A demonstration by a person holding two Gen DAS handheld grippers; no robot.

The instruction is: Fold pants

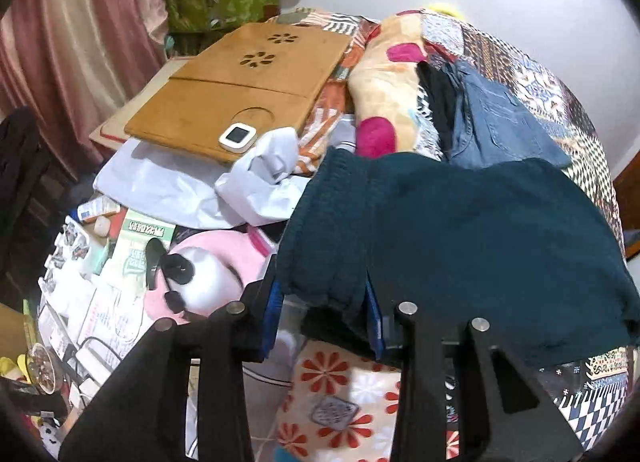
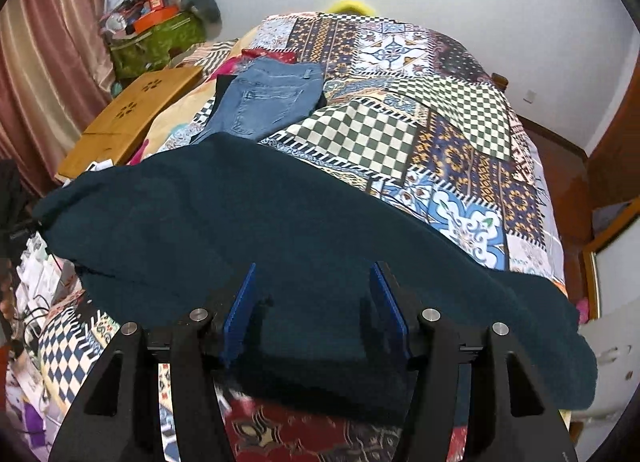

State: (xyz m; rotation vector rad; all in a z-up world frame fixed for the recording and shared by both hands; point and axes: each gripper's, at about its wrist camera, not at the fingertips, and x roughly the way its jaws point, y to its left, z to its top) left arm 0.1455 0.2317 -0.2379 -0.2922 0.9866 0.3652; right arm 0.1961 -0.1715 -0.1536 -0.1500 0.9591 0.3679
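Observation:
Dark teal knit pants (image 1: pixel 460 246) lie across the near part of the patchwork bed cover (image 2: pixel 460 149). In the left wrist view my left gripper (image 1: pixel 322 310) has its jaws wide apart around the pants' left end, with cloth bunched between the blue pads (image 1: pixel 372 322). In the right wrist view the same pants (image 2: pixel 240 229) spread from left to right, and my right gripper (image 2: pixel 316 310) is open with its blue pads (image 2: pixel 240 310) resting over the cloth's near edge.
Folded blue jeans (image 2: pixel 268 97) lie farther up the bed, also seen from the left wrist (image 1: pixel 500 121). A wooden lap tray (image 1: pixel 240 89) with a small white device (image 1: pixel 237 136) sits left. A pink plush (image 1: pixel 212 270), papers and clutter fill the left side.

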